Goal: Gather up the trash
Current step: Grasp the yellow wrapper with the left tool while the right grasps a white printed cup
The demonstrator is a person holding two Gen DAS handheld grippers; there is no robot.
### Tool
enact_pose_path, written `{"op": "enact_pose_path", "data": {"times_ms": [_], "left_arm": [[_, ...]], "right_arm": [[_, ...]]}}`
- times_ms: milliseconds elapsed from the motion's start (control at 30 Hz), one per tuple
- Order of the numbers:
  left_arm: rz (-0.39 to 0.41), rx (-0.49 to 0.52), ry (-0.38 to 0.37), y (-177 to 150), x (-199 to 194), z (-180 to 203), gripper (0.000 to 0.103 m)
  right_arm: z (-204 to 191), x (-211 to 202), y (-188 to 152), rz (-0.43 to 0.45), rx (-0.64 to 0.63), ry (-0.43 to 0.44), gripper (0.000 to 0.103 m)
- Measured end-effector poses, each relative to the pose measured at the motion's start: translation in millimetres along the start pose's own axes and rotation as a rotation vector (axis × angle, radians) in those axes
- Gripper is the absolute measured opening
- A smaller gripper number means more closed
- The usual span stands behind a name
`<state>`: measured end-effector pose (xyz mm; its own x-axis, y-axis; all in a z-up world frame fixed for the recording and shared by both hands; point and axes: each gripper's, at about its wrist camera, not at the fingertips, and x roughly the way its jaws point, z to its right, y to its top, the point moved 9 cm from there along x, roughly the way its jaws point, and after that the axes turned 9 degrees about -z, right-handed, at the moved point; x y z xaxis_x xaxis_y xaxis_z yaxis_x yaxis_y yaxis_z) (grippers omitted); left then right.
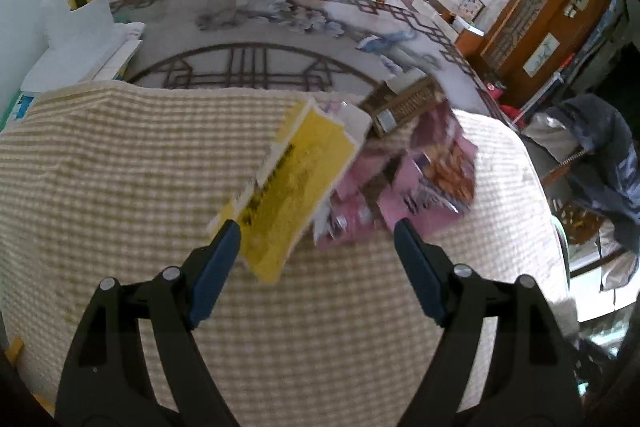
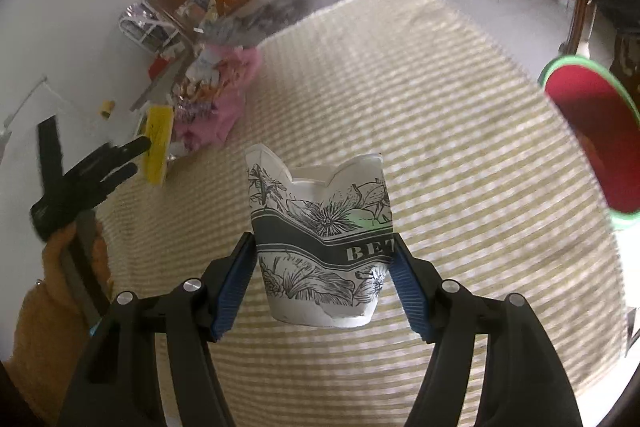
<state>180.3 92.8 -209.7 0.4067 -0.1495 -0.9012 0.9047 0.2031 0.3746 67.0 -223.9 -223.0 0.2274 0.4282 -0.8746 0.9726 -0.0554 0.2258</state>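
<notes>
Already the right tool (image 2: 324,247) grips the crumpled white floral paper cup (image 2: 320,235) upright above the checked cloth (image 2: 440,107); the red green-rimmed bin (image 2: 592,131) lies right. The left tool (image 1: 318,235), unclenched, faces the yellow wrapper (image 1: 292,183).

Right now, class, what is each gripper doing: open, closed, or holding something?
Left gripper: open, holding nothing, over the yellow wrapper.
Right gripper: closed on the crumpled paper cup.
</notes>
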Motion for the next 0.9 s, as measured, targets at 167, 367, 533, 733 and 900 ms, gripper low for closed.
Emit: {"op": "enact_pose_path", "data": {"times_ms": [167, 367, 533, 733, 900], "left_arm": [[-0.031, -0.057, -0.002, 10.3, 15.1, -9.1, 0.076], [-0.086, -0.103, -0.011, 10.0, 35.8, -19.5, 0.058], [-0.07, -0.13, -0.028, 1.9, 27.9, -20.7, 0.041], [-0.053, -0.129, -0.039, -29.9, 0.8, -18.8, 0.034], [-0.097, -0.156, -0.078, -74.8, -16.6, -16.9, 0.034]], "right_arm": [[13.1, 1.4, -15.3, -0.022, 0.027, -0.016, 0.065], [20.0, -0.7, -18.0, -0.025, 0.045, -0.023, 0.065], [23.0, 3.6, -16.8, -0.035, 0.058, -0.033, 0.065], [13.5, 8.9, -11.8, -0.039, 0.027, -0.029, 0.065], [11.5, 15.7, -9.7, -0.052, 0.022, -0.03, 0.065]]}}
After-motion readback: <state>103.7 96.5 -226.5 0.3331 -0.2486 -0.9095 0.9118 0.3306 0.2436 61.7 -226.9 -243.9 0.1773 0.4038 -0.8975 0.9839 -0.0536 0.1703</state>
